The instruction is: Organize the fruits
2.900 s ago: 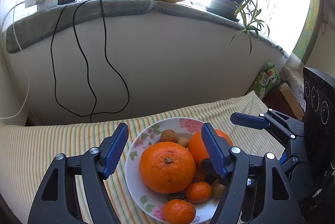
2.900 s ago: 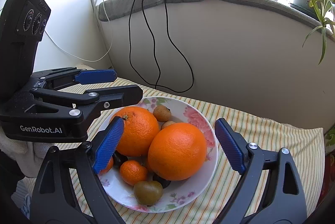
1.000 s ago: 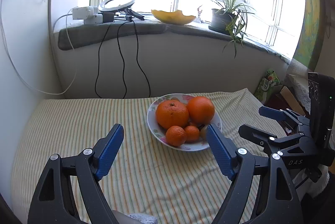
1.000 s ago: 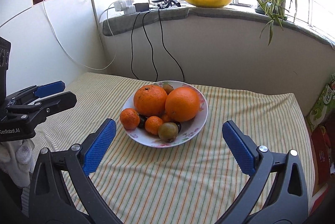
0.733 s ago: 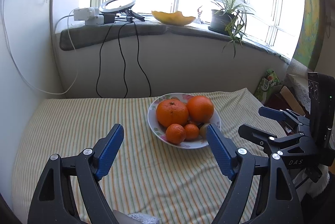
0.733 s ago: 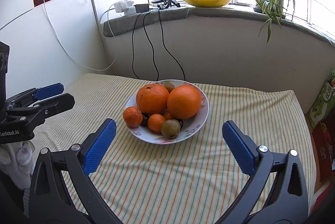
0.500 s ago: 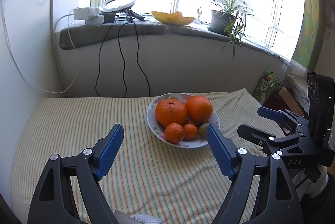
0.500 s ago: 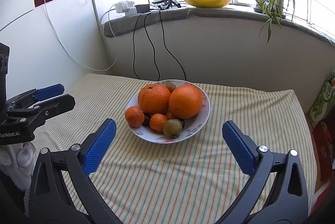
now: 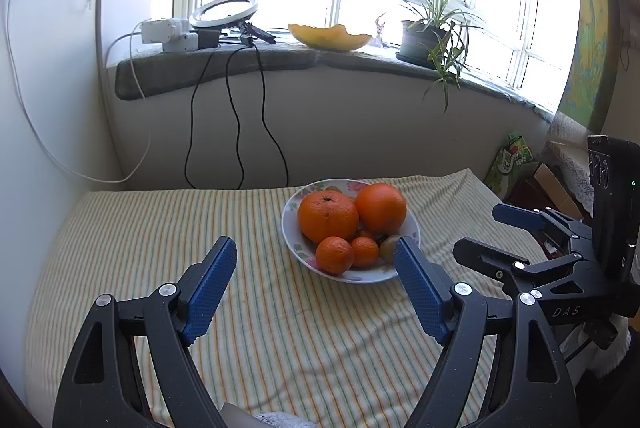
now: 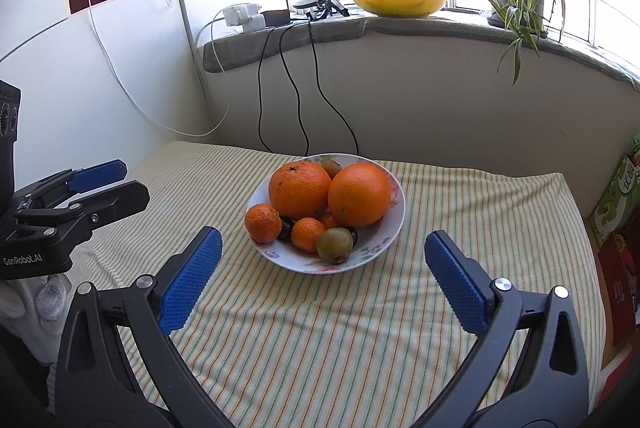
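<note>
The left gripper (image 9: 314, 284), black with blue ribbed pads, fills the bottom of the left wrist view with its jaws spread wide, holding and touching nothing. The right gripper (image 10: 322, 282), of the same build, is likewise spread wide and empty at the bottom of its own view. Each appears in the other's picture at the frame edge, the right one (image 9: 496, 232) at right, the left one (image 10: 120, 179) at left.

The white floral ceramic bowl (image 10: 394, 218) sits at the centre of both views on the yellow-and-green striped cloth (image 10: 320, 348). It holds two large glossy oranges (image 10: 359, 195), side by side and touching, with two small dimpled mandarins (image 10: 263, 222) and a fuzzy brown-green kiwi (image 10: 335, 245) in front of them.

Compared with the frames about three seconds ago, when both sets of jaws were close around the bowl and fruit filled the view, both grippers have pulled well back and the bowl looks small and distant. In the last half second almost nothing has changed.

In the upper part of the frame, a grey stone windowsill (image 9: 280, 61) carries a yellow melon rind (image 9: 330, 36), a ring light (image 9: 224, 12) and a potted spider plant (image 9: 434, 35).
</note>
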Tool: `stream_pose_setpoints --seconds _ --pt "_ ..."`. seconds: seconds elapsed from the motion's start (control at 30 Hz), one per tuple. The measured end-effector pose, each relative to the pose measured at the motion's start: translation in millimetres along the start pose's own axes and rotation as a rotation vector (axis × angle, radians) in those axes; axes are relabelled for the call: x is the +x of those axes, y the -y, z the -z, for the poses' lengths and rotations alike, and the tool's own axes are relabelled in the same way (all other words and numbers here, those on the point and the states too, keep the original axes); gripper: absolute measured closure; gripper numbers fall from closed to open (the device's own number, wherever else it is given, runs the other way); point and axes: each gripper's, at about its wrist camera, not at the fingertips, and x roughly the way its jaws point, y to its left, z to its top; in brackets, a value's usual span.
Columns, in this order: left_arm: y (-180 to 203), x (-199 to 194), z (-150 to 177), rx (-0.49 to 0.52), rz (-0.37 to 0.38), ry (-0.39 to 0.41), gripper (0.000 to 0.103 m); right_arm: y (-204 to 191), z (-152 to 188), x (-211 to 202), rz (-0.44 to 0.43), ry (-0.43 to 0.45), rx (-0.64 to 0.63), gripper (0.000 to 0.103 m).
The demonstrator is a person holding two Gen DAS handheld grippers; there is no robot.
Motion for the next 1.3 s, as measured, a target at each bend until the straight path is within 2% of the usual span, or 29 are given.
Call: stream_pose_setpoints --seconds 1.3 --pt "-2.1 2.2 1.6 0.002 -0.009 0.002 0.022 4.6 4.1 8.1 -0.009 -0.024 0.008 0.000"
